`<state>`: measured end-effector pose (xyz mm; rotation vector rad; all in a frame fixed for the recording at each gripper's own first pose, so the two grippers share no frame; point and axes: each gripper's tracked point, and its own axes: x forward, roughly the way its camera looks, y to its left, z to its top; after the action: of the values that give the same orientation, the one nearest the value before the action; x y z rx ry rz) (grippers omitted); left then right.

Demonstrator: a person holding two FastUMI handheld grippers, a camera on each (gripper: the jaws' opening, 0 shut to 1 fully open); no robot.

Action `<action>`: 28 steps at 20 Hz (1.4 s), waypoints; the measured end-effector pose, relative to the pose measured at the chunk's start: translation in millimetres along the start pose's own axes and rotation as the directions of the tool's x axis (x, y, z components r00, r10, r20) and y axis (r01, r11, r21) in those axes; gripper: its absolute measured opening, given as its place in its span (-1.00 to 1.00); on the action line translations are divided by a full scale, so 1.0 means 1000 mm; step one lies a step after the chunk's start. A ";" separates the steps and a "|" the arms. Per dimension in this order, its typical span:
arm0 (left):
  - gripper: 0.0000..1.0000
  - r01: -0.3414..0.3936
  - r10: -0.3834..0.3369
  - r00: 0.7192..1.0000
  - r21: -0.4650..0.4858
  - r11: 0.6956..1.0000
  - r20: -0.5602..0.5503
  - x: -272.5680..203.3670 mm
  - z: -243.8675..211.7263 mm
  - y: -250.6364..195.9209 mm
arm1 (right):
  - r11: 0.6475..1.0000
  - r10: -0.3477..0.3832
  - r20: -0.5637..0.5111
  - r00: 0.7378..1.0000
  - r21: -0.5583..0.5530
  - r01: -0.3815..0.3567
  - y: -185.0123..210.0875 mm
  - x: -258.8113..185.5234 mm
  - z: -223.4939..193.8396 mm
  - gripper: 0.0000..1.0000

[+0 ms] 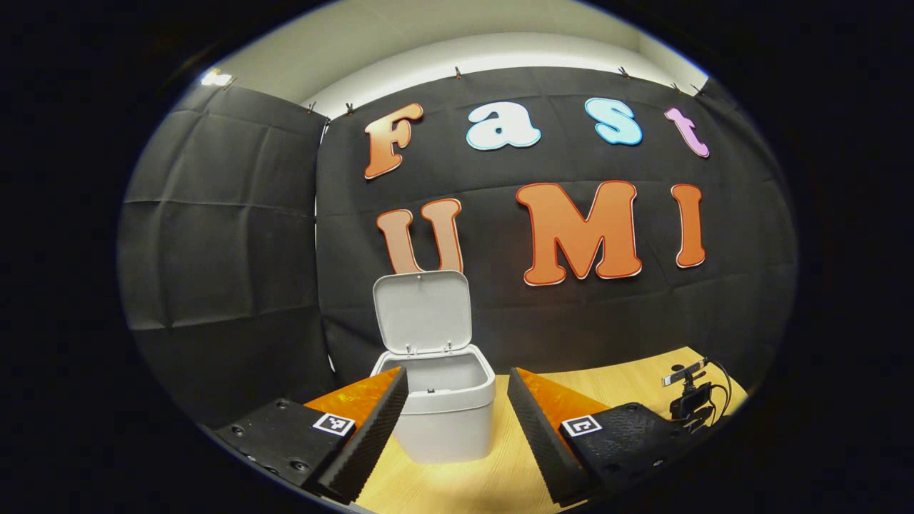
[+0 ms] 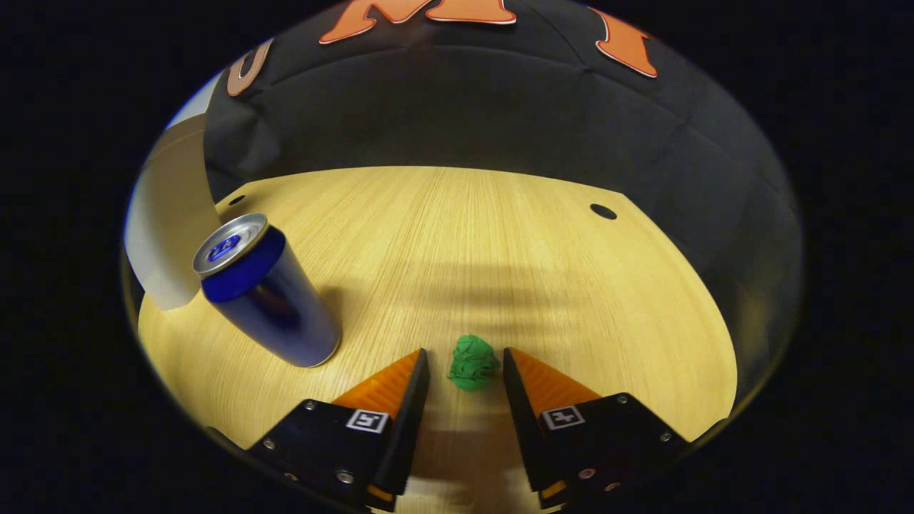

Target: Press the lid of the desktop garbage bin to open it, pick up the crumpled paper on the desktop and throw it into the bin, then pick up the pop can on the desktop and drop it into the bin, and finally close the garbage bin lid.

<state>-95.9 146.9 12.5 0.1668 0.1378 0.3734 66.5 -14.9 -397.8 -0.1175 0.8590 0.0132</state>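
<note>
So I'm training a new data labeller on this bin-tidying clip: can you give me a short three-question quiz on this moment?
1. True or false: the lid of the garbage bin stands open.
2. Which thing lies between the fingers of the right gripper? A) the pop can B) the crumpled paper C) nothing
3. Fill in: the pop can stands ______ on the desktop, to the left in the right gripper view.

Key
1. True. The lid is tipped up and back, and the left gripper faces the bin with its fingers apart.
2. B. The fingers flank the paper without yet pressing on it.
3. Upright.
</note>
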 end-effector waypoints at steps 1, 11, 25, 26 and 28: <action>0.79 0.009 -0.009 1.000 0.000 1.000 -0.003 0.001 -0.001 -0.003 | 1.000 0.002 -0.006 1.000 -0.008 -0.002 0.001 -0.002 -0.002 0.00; 0.79 0.034 -0.034 0.999 0.001 0.999 -0.014 0.008 -0.009 -0.001 | 0.999 0.022 0.143 0.990 0.035 -0.027 0.006 -0.043 0.058 -0.59; 0.79 0.027 -0.027 0.997 0.002 1.000 0.075 0.007 0.007 0.018 | 0.964 0.265 0.531 0.805 -0.123 -0.236 0.120 -0.193 0.239 -0.60; 0.79 0.022 -0.021 0.997 -0.004 1.000 0.076 0.006 0.006 0.021 | 0.957 0.287 0.545 0.788 -0.139 -0.253 0.134 -0.202 0.249 -0.60; 0.80 0.005 -0.004 0.997 -0.021 1.000 0.071 0.004 0.002 0.030 | 0.941 0.337 0.569 0.750 -0.174 -0.291 0.163 -0.222 0.267 -0.60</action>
<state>-102.5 175.7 19.3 0.1584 0.0640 0.3639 113.2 183.7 -73.5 -0.0305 0.2345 0.3867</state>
